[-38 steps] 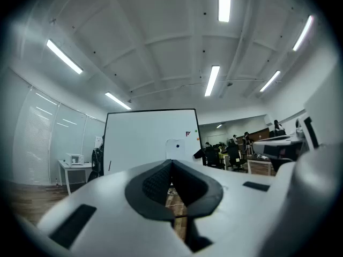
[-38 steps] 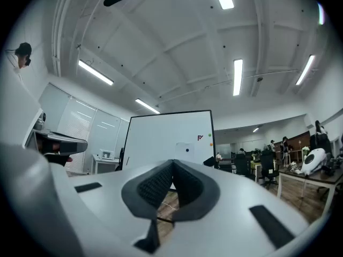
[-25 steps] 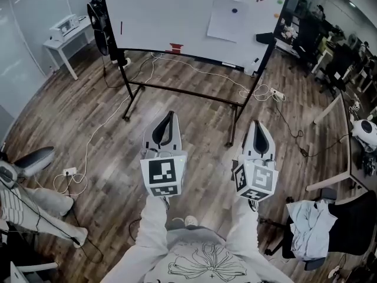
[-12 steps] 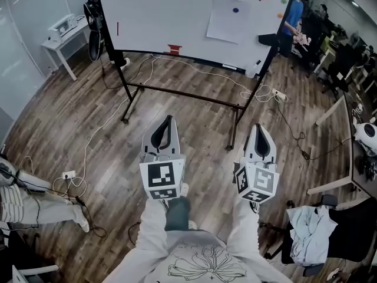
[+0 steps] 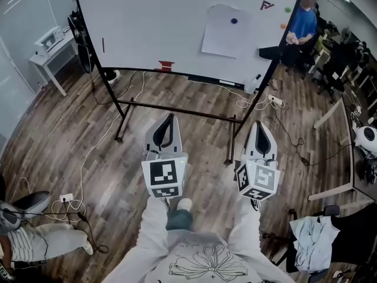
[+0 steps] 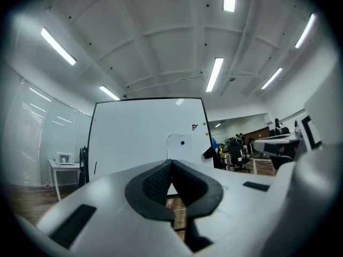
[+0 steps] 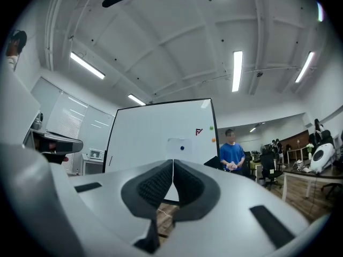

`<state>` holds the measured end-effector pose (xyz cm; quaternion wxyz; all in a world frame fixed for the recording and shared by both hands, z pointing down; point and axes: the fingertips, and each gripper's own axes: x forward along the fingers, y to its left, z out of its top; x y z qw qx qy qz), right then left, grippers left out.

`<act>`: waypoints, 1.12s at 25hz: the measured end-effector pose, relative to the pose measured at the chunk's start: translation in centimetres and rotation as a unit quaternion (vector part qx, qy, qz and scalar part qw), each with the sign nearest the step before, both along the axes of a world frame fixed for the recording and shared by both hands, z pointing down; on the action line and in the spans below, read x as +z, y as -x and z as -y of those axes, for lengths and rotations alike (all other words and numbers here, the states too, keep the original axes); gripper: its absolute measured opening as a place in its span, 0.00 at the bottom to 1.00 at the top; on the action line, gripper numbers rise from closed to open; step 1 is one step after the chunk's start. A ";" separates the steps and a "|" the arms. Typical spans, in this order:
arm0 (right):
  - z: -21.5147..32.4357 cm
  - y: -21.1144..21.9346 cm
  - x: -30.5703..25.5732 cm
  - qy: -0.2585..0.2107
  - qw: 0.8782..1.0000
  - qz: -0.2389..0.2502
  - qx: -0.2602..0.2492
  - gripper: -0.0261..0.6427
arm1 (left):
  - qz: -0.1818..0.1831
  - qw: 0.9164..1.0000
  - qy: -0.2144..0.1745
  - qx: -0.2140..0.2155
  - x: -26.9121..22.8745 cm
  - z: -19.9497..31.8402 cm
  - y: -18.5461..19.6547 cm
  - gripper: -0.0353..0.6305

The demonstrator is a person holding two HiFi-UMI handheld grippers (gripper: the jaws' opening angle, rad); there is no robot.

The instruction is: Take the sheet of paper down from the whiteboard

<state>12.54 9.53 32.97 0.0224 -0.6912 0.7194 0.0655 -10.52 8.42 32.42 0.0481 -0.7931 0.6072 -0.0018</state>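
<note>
Left tongs (image 5: pixel 168 118) and right tongs (image 5: pixel 260 126) are hanging clenched, empty. Paper (image 5: pixel 227 23) is sitting well ahead, so I'm guessing approach step, opening up next.

Wood-plank floor (image 5: pixel 53 134) strewn with cables (image 5: pixel 81 173), a white side table (image 5: pixel 41 58) at left, strip lights (image 6: pixel 214 74) overhead.

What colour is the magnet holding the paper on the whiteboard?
The round magnet is dark blue, clearest in the head view.
</note>
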 end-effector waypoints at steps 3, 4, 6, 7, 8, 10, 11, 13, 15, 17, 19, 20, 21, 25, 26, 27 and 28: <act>4.1 0.7 -0.6 -0.004 1.000 -0.005 0.006 0.04 | 0.002 1.000 -0.006 0.010 -0.8 4.5 0.4 0.06; 5.4 0.9 -0.8 -0.005 1.000 -0.006 0.008 0.04 | 0.002 1.000 -0.008 0.012 -1.0 6.0 0.5 0.06; 7.8 1.1 -1.0 -0.007 1.000 -0.007 0.014 0.04 | 0.001 1.000 -0.010 0.018 -1.4 8.7 0.7 0.06; 8.8 1.2 -1.1 -0.007 1.000 -0.006 0.017 0.04 | 0.001 1.000 -0.011 0.021 -1.4 9.8 0.7 0.06; 9.7 1.2 -1.1 -0.007 1.000 -0.007 0.020 0.04 | 0.001 1.000 -0.010 0.024 -1.4 10.9 0.7 0.06; 11.4 1.2 -0.9 -0.004 1.000 -0.008 0.026 0.04 | 0.002 1.000 -0.008 0.030 -1.2 12.8 0.6 0.06; 12.3 1.2 -0.7 -0.002 1.000 -0.008 0.029 0.04 | 0.002 0.999 -0.007 0.032 -1.1 13.9 0.6 0.06; 14.1 1.1 -0.3 0.004 0.999 -0.009 0.032 0.04 | 0.002 0.999 -0.004 0.036 -0.9 15.9 0.3 0.06; 15.9 0.9 0.2 0.010 0.999 -0.010 0.033 0.04 | 0.001 0.999 0.001 0.038 -0.4 17.8 -0.1 0.06; 17.7 0.5 0.6 0.014 0.999 -0.012 0.032 0.04 | 0.001 0.999 0.006 0.038 0.0 19.6 -0.6 0.06; 19.6 0.0 0.8 0.015 0.999 -0.013 0.031 0.04 | 0.003 0.999 0.009 0.035 0.4 21.4 -1.2 0.06; 20.6 -0.4 0.9 0.014 0.999 -0.013 0.030 0.04 | 0.005 0.999 0.011 0.034 0.5 22.4 -1.6 0.06; 21.8 -0.8 0.9 0.013 0.999 -0.013 0.029 0.04 | 0.006 0.999 0.011 0.034 0.6 23.5 -2.0 0.06; 27.0 -2.3 0.8 0.007 1.000 -0.017 0.022 0.04 | 0.005 1.000 0.010 0.026 0.8 28.4 -3.7 0.06; 28.4 -2.7 0.7 0.004 1.000 -0.020 0.021 0.04 | 0.005 1.000 0.009 0.024 0.7 29.7 -4.2 0.06; 29.7 -3.1 0.4 0.001 1.000 -0.021 0.019 0.04 | 0.005 1.000 0.007 0.021 0.6 30.9 -4.6 0.06; 31.1 -3.6 0.1 -0.003 1.000 -0.022 0.018 0.04 | 0.005 1.000 0.005 0.019 0.4 32.1 -5.1 0.06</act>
